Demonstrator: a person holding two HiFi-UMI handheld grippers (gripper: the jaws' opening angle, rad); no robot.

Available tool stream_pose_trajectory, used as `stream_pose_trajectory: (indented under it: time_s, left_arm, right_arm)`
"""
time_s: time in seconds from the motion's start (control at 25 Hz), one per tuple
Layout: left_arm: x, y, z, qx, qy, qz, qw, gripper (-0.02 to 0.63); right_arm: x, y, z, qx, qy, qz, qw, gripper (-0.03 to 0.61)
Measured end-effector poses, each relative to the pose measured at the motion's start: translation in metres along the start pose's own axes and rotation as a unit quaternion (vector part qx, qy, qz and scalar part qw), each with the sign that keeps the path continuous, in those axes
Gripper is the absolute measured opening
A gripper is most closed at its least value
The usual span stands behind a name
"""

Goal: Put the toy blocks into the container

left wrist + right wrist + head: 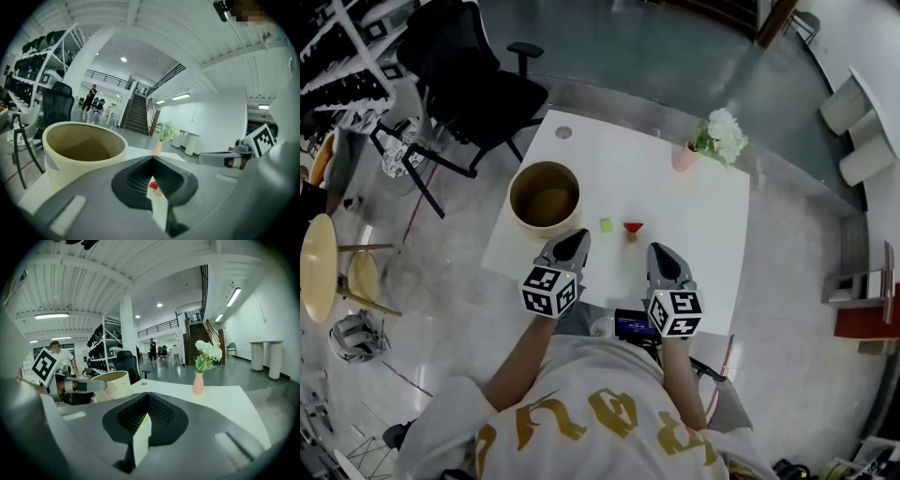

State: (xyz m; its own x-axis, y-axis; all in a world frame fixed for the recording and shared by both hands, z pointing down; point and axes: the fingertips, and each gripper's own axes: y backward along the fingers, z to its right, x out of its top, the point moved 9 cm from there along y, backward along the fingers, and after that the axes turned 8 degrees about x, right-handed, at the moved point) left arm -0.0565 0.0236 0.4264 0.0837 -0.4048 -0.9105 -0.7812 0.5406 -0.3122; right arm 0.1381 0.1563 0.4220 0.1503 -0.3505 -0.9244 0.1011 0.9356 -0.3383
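Two toy blocks lie mid-table in the head view: a small green block and a red block to its right. The round cream container stands open and upright to their left; its inside looks empty. My left gripper is near the table's front edge, just short of the green block, jaws shut on nothing. My right gripper is beside it, short of the red block, also shut and empty. In the left gripper view the container looms at left and the red block peeks through the jaw opening.
A pink vase with white flowers stands at the far right of the white table. A black office chair sits beyond the table's far left corner. Round wooden stools stand on the floor at left.
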Motion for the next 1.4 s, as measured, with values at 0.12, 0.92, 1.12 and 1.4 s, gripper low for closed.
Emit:
stream_pose_trajectory:
  time_s: [0.12, 0.92, 1.12, 1.4]
  left_arm:
    - [-0.003, -0.001, 0.0, 0.02, -0.02, -0.005, 0.9996, 0.007]
    - [-0.042, -0.027, 0.003, 0.006, -0.036, -0.085, 0.9957, 0.002]
    - [-0.053, -0.039, 0.001, -0.007, -0.041, -0.108, 0.9933, 0.002]
    - [-0.062, -0.055, -0.001, -0.017, -0.031, -0.124, 0.9917, 0.002]
  right_arm:
    - [-0.002, 0.001, 0.004, -0.011, -0.011, -0.001, 1.0, 0.023]
    - [-0.033, -0.031, 0.01, 0.028, -0.022, -0.088, 0.995, 0.132]
    - [-0.042, -0.045, 0.016, 0.024, -0.023, -0.112, 0.993, 0.135]
    - [-0.051, -0.061, 0.025, 0.019, -0.019, -0.145, 0.989, 0.149]
